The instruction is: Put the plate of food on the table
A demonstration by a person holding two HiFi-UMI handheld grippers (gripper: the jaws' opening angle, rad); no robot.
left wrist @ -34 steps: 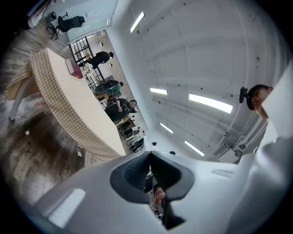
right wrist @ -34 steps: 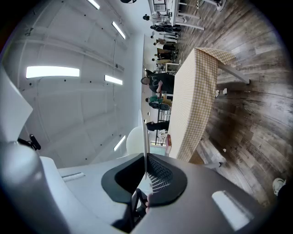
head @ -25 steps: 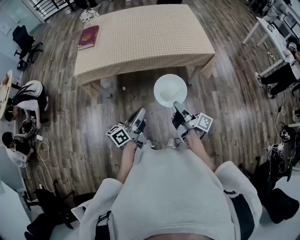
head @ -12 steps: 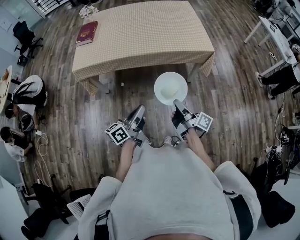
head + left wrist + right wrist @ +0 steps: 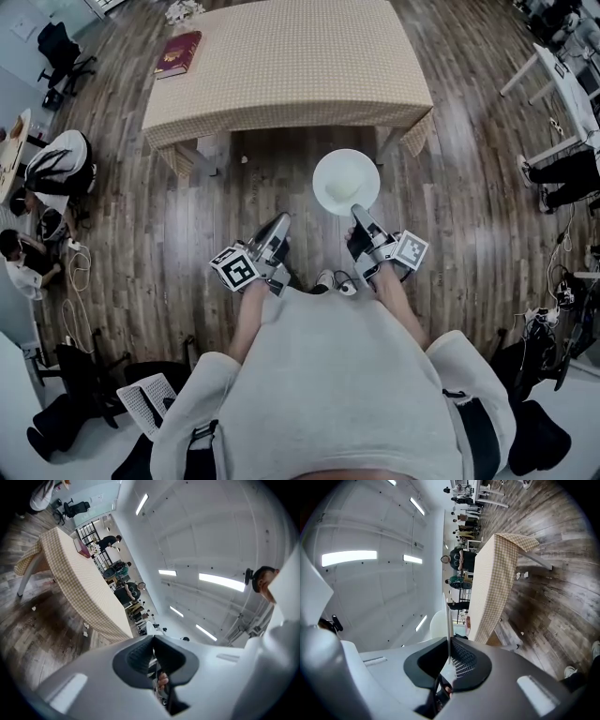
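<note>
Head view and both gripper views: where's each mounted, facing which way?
Head view: on the person's head, looking steeply down at the wooden floor and beige checked-cloth table; pale sweatshirt, left tool and right tool show.
Left gripper view: on the left tool, along its shut, empty jaws toward the table's side.
Right gripper view: on the right tool, along jaws clamping the round white plate edge-on.
Shared: both gripper views show the table and ceiling lights.

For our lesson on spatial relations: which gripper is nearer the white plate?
Right. The right gripper clamps the white plate at its near rim; the left gripper is apart, off to its left.
</note>
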